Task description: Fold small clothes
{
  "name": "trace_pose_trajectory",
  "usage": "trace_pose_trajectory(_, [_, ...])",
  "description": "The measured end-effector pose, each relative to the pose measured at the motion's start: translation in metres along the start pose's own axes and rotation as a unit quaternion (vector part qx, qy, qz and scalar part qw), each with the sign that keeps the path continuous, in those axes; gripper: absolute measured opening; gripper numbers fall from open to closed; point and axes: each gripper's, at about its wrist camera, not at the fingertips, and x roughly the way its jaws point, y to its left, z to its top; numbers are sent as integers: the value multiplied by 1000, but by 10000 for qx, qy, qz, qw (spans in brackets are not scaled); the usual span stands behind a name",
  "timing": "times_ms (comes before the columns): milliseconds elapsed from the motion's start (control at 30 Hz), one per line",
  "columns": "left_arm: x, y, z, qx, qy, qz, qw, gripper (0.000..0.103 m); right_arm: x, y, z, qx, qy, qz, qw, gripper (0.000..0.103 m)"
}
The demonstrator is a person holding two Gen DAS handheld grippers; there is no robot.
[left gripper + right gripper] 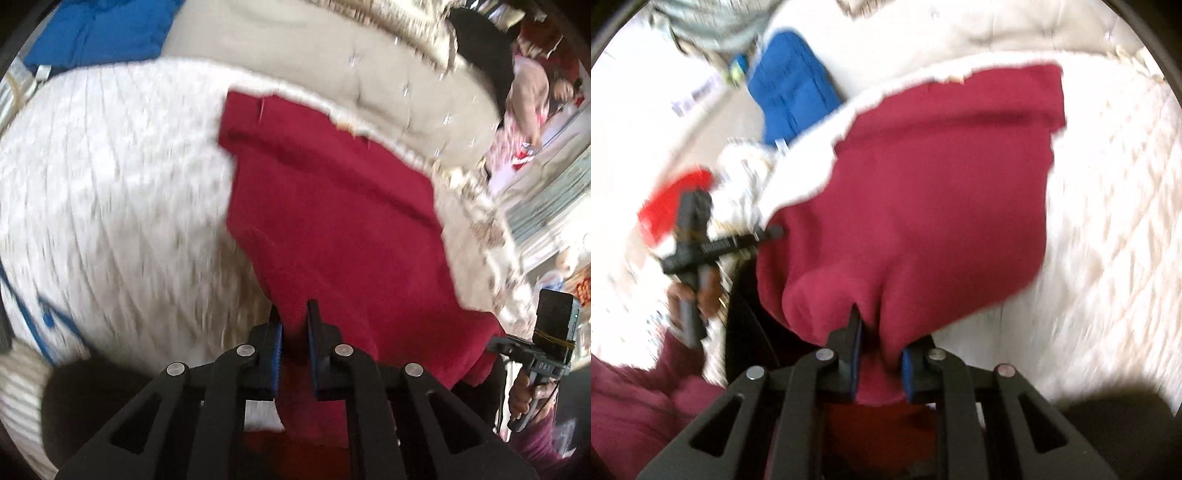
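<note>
A dark red small garment [332, 206] lies stretched over a white quilted bed cover [110, 192]. My left gripper [294, 314] is shut on the garment's near edge, cloth bunched between the blue pads. In the right wrist view the same garment [923, 192] drapes toward me, and my right gripper [882, 332] is shut on its near edge, the cloth covering the right fingertip. The right gripper's body and the hand holding it show in the left wrist view [546, 343]; the left one shows in the right wrist view [694, 240]. Both views are motion-blurred.
A blue padded item [99, 33] lies at the far side of the bed, also in the right wrist view [790, 85]. A beige tufted headboard [388, 85] runs behind the garment. A red object [672, 199] sits at the left. Clutter [535, 110] stands at the right.
</note>
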Motion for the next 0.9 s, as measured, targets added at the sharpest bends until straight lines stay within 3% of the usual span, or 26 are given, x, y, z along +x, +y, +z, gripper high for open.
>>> trace_pose_trajectory(200, [3,-9,79,-103,-484,-105,9987,0,-12,-24,77,259,-810,0,9964,17])
trace_pose_trajectory(333, [33,-8,127,-268,-679,-37,9973,0,6,-54,136,627,-1219,-159,9904,17])
trace_pose_trajectory(400, [58,3,153,-534,-721,-189,9958,0,27,-79,169,1039,-1440,-325,9836,20])
trace_pose_trajectory(433, [66,7,160,-616,-695,-225,9954,0,40,-88,182,1180,-1416,-503,9816,30])
trace_pose_trajectory(467, [77,11,166,-727,-621,-194,9952,0,46,-97,190,1330,-1334,-873,9782,53])
trace_pose_trajectory(500, [82,13,168,-763,-557,-159,9954,0,46,-104,193,1435,-1350,-1198,9730,59])
trace_pose_trajectory(600, [84,19,168,-724,-601,-351,9949,6,23,-103,183,1147,-1679,-1048,9735,60])
trace_pose_trajectory(667, [72,22,165,-667,-919,-61,9935,14,8,-96,167,829,-1675,-1259,9743,60])
trace_pose_trajectory(733, [60,30,162,-804,-1288,175,9883,21,15,-84,155,370,-1386,-1221,9821,61])
trace_pose_trajectory(767, [57,37,162,-984,-1411,126,9850,21,20,-82,152,266,-1251,-1208,9844,61])
trace_pose_trajectory(900, [77,57,164,-1380,-1247,-221,9823,21,77,-74,172,-102,-727,-1396,9875,57])
